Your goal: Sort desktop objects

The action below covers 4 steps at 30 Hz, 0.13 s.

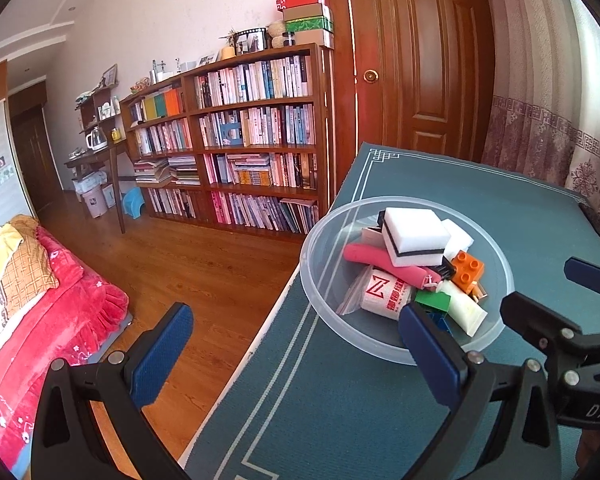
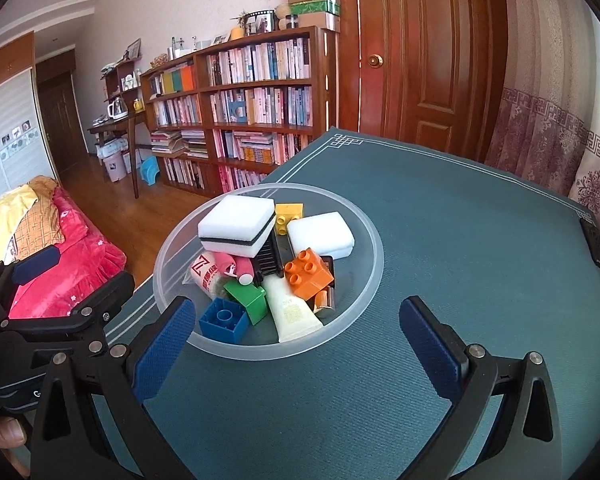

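Observation:
A clear plastic bowl [image 1: 316, 280] [image 2: 374, 264] stands on the teal mat near the table's left edge. It holds a white sponge with a black stripe [image 2: 236, 226] [image 1: 414, 236], a plain white sponge [image 2: 320, 236], an orange brick [image 2: 310, 274] [image 1: 466, 270], a green brick [image 2: 246, 298], a blue brick [image 2: 222, 320], a yellow brick [image 2: 288, 212], a cream tube [image 2: 292, 312], a pink tube [image 1: 384, 262] and a printed packet [image 1: 384, 292]. My left gripper [image 1: 296, 360] is open just left of the bowl. My right gripper [image 2: 296, 348] is open in front of the bowl, nothing between its fingers.
A dark phone-like slab [image 2: 598, 250] lies at the mat's right edge. A bookcase [image 1: 236, 140], a wooden door [image 1: 416, 60] and a curtain [image 2: 560, 136] stand behind the table. A red-covered sofa [image 1: 40, 320] is on the left, across the wood floor.

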Motion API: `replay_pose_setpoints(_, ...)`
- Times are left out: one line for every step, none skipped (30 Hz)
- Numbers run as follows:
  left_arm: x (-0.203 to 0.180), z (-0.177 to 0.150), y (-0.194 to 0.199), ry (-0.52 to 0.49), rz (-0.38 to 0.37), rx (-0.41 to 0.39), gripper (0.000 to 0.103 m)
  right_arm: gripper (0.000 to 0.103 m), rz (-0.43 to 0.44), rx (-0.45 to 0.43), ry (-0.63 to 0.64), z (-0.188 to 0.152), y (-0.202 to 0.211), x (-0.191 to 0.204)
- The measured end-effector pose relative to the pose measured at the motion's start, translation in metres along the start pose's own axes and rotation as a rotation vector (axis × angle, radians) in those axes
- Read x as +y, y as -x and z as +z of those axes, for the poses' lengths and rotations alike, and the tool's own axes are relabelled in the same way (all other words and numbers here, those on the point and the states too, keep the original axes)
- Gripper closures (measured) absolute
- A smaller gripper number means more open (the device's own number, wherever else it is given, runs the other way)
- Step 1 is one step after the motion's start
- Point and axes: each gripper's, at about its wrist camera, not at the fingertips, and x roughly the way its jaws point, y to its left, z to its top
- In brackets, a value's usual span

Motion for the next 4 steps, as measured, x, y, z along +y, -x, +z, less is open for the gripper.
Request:
replay_pose_setpoints(-0.0009, -0.0007, -0.0009, -0.002, 0.001, 0.004, 0.0, 0.0, -0.002, 0.002, 0.001, -0.0006, -0.0012, -0.0006)
replay_pose_setpoints(-0.0016, -0.0016, -0.0019, -0.004, 0.003, 0.007, 0.0, 0.0, -0.005, 0.004, 0.002, -0.001, -0.0023, -0.0011)
replay_pose_setpoints(-0.0025, -0.0023, -0.0028, -0.007, 0.004, 0.011, 0.0, 0.0, -0.011, 0.003, 0.004, -0.0015, -0.0029, -0.0014)
replay_pose_setpoints(-0.0029, -0.0025, -0.0032, -0.009, 0.004, 0.014, 0.0, 0.0, -0.019, 0.003, 0.008, -0.0019, -0.0034, -0.0017)
